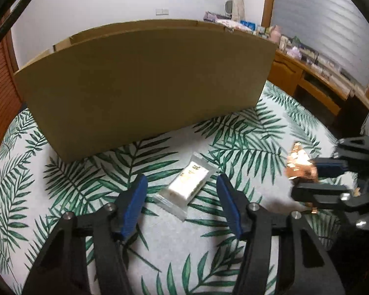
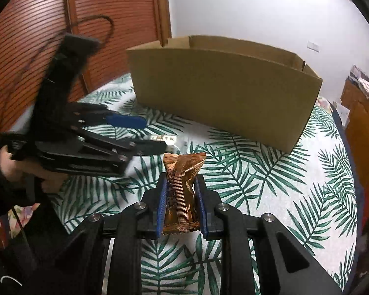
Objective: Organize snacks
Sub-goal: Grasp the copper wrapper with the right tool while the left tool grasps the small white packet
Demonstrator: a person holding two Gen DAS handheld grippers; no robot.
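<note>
A white snack packet [image 1: 188, 184] in clear wrap lies on the leaf-print cloth, just ahead of and between the fingers of my left gripper [image 1: 182, 184], which is open and empty. My right gripper [image 2: 180, 184] is shut on a copper-brown foil snack packet [image 2: 183, 186], held upright above the cloth; in the left wrist view the brown packet [image 1: 300, 164] shows at the right, in the right gripper [image 1: 307, 175]. A large open cardboard box [image 1: 145, 81] stands behind both; it also shows in the right wrist view [image 2: 223, 95]. My left gripper [image 2: 145, 132] appears at the left there.
The leaf-print cloth [image 1: 246, 132] covers the surface. A wooden desk [image 1: 307, 78] with clutter stands at the right. A reddish slatted door [image 2: 110, 17] is behind at the left. A person's hand [image 2: 9, 164] holds the left gripper.
</note>
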